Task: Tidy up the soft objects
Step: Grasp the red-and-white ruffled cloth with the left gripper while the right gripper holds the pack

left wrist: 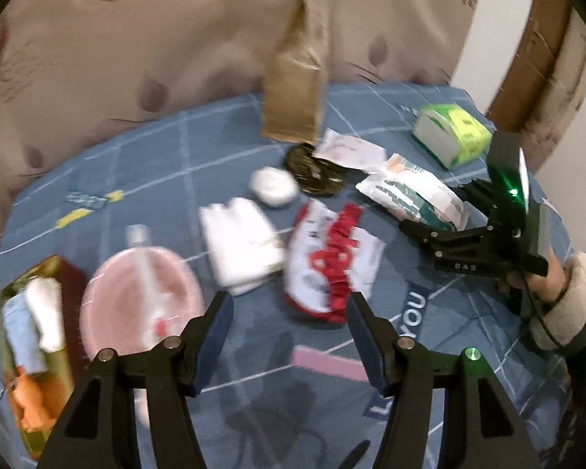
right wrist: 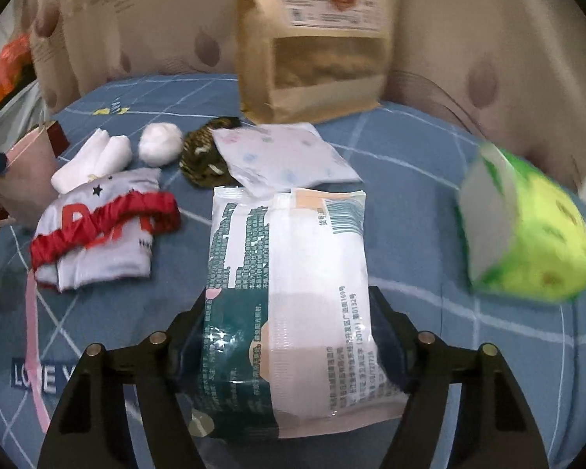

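Note:
My right gripper [right wrist: 289,312] is shut on a white and green soft pack [right wrist: 289,297], its fingers pressing both sides; it also shows in the left wrist view [left wrist: 414,195], with the right gripper [left wrist: 441,230] on it. My left gripper [left wrist: 289,312] is open and empty above the blue cloth, just short of a red and white garment [left wrist: 332,258] [right wrist: 101,230]. A folded white cloth [left wrist: 242,246] [right wrist: 93,160], a white ball [left wrist: 273,185] [right wrist: 161,148] and a white dotted pack [right wrist: 285,156] lie beyond.
A brown paper bag [left wrist: 297,78] [right wrist: 312,47] stands at the back. A green tissue pack [left wrist: 451,133] [right wrist: 527,234] is at the right. A pink bowl [left wrist: 136,297] and a box of items [left wrist: 35,344] sit at the left. A dark woven disc [left wrist: 312,172] lies mid-table.

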Motion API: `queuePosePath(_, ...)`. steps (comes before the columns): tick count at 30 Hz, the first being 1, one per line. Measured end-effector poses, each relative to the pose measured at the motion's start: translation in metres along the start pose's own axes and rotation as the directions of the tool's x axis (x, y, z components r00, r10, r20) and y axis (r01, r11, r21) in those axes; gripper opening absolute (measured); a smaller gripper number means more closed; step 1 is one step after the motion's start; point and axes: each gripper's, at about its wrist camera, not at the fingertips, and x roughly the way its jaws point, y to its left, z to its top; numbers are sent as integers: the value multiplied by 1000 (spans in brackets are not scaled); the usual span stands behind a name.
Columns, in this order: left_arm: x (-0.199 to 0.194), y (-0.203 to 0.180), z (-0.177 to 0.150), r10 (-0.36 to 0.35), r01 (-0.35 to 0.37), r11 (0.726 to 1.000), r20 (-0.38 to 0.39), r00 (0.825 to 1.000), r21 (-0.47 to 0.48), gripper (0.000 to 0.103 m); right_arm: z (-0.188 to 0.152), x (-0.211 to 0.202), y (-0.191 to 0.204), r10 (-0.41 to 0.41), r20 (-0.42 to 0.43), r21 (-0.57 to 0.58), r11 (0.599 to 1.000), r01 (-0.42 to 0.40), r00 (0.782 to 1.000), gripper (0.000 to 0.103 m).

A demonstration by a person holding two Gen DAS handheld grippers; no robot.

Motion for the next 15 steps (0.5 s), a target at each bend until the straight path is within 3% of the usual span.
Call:
queuePosePath(5, 31, -27, 11, -55, 57, 997, -51, 997, 50, 61, -17, -11, -11, -5, 3, 59, 998, 4, 1000, 70)
queuePosePath(15, 86, -51, 35, -15, 36, 988, -133, 991, 151, 61, -17, -10, -9, 2, 2, 67, 998, -2, 1000, 71)
